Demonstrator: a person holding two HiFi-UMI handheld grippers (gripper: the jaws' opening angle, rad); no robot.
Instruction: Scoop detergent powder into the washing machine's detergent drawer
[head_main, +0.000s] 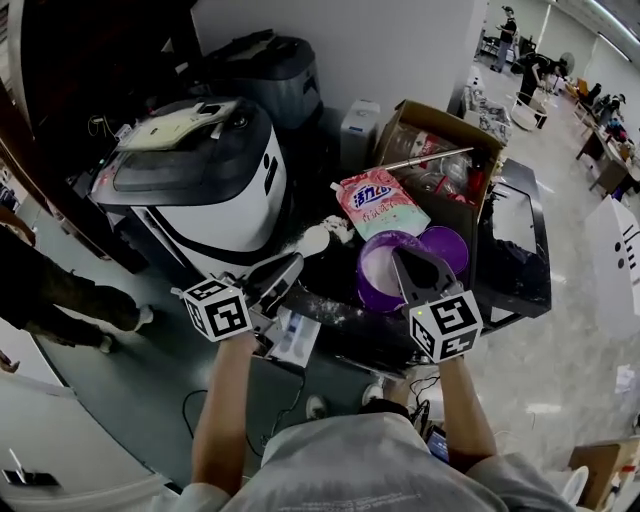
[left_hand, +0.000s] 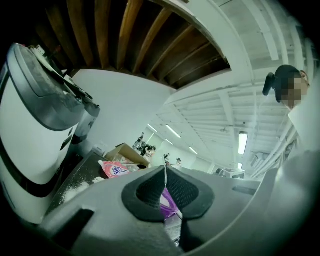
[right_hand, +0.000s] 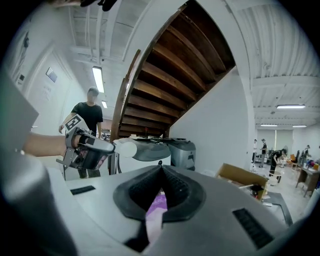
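Plainly, both grippers are engaged. The left gripper (head_main: 285, 272) has its jaws pressed together on the thin handle of a white scoop (head_main: 314, 241), whose bowl sits out at about 11 o'clock from the purple tub (head_main: 362, 268). I cannot tell whether the bowl is loaded. The right gripper (head_main: 418, 268) has its jaws nearly shut on the tub's rim, steadying it on the dark counter (head_main: 335, 278). White detergent powder (head_main: 385, 272) fills the tub's bottom. What looks like the pulled-out detergent drawer (head_main: 296, 335) lies at about 7 o'clock from the tub, just below the left gripper, at the counter's near edge.

Loose powder is already scattered over the counter, so spilling is the likely fault. The handle is pinched edge-on, and I judge it could twist in the jaws during the carry toward the drawer, tipping the bowl. A tug by the right gripper could tilt the tub. The pink detergent bag (head_main: 377, 200) at 12 o'clock leans close behind and could be knocked.
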